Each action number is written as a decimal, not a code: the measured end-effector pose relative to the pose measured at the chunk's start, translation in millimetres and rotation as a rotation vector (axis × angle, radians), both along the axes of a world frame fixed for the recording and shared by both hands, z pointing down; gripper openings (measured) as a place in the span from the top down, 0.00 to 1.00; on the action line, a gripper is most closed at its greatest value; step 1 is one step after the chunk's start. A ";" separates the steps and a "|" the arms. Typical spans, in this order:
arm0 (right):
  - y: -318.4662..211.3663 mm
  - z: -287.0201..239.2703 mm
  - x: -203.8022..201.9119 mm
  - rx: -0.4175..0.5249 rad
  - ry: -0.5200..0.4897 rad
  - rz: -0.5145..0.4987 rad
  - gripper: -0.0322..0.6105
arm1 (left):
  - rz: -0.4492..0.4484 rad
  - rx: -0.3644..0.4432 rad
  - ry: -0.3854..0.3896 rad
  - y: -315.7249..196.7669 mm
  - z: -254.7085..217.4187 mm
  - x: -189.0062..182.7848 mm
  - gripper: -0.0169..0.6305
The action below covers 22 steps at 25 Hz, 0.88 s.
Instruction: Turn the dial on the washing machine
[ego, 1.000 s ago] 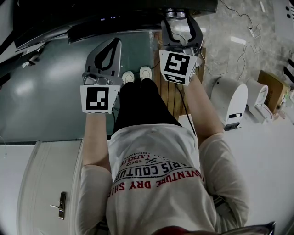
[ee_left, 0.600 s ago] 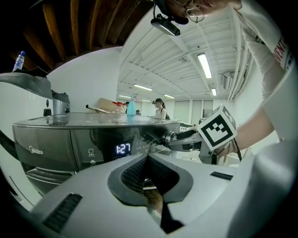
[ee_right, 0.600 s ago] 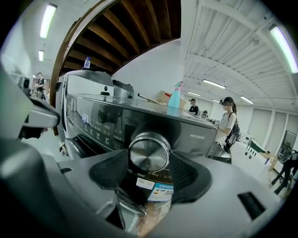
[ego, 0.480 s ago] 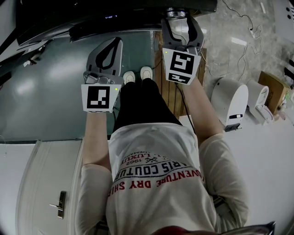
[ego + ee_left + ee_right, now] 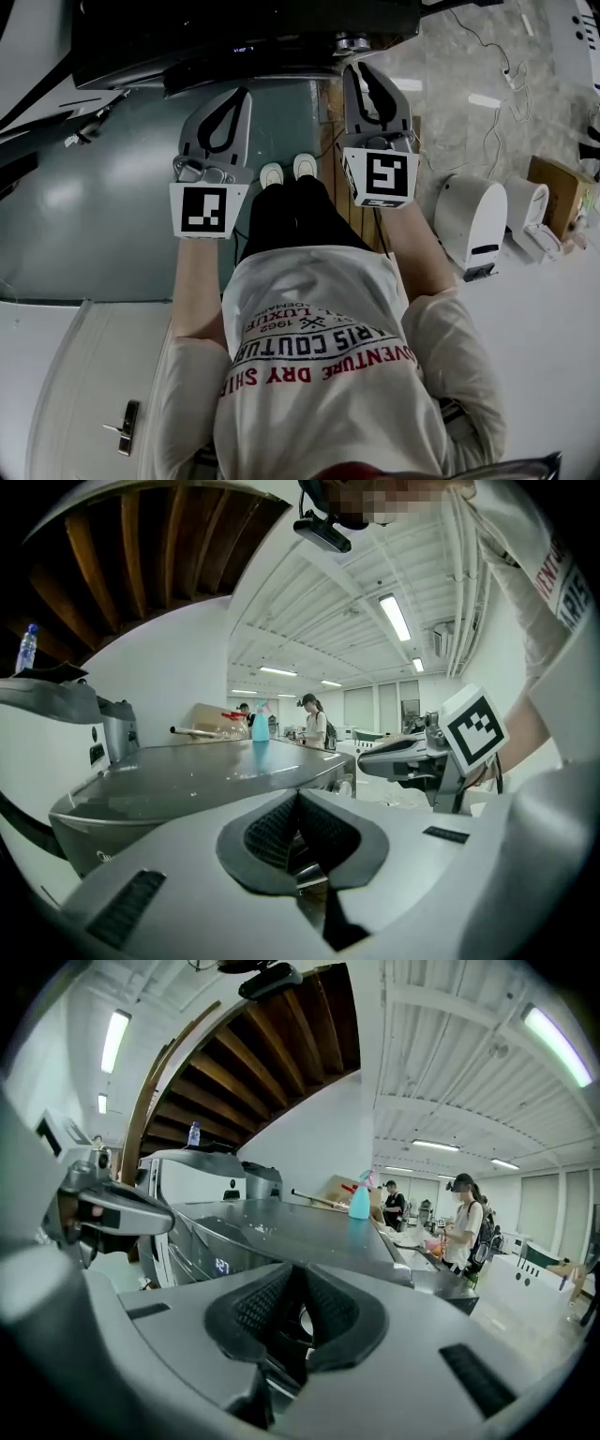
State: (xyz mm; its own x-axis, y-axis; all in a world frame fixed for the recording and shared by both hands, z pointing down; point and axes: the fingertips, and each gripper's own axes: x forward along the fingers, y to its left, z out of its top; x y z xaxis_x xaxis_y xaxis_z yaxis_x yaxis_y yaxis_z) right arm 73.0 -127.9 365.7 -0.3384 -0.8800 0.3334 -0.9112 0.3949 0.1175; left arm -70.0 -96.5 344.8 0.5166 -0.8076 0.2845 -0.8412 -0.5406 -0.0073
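1. Comparing with a second ago, the left tongs (image 5: 241, 94) keep the same clenched shape and much the same place. More of the dark washing machine (image 5: 234, 33) now shows along the top of the head view.
2. The right tongs (image 5: 354, 68) differ most. Their jaws stood wide around the dial (image 5: 352, 41) and have just been closing. Their marker cube (image 5: 380, 178) has rolled to face the camera more squarely.
3. The left tongs are clenched and empty: in the left gripper view the ribbed pads (image 5: 267, 832) meet at their tips with nothing between them.
4. The right tongs are also clenched on nothing. Their pads (image 5: 253, 1312) meet in the right gripper view, and the machine's lit display (image 5: 221, 1265) shows to the left.
5. The silver dial sits at the machine's front edge, straight ahead of the right tongs. Their tips lie just short of it, and the head view shows no contact.
6. A white door with a metal handle (image 5: 125, 427) is at the lower left, and pale shoes (image 5: 287, 170) stand between the tongs. Wooden slats (image 5: 349, 211) lie under the right arm, with a white appliance (image 5: 473, 220) and a cardboard box (image 5: 555, 187) further right.
7. A blue spray bottle (image 5: 360, 1199) stands on the machine's far end, and nothing stands between the right tongs and the dial.
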 end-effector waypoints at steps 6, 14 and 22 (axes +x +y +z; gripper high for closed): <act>21.5 -46.8 -11.6 0.019 -0.076 -0.064 0.90 | 0.035 0.045 -0.051 11.6 -45.0 -6.0 0.95; 49.9 -112.7 -20.9 0.089 -0.112 -0.102 0.91 | 0.054 0.090 -0.014 36.7 -118.4 -11.0 0.95; 63.1 -159.9 -23.7 0.140 -0.162 -0.116 0.91 | 0.051 0.142 -0.022 52.6 -163.3 -21.3 0.95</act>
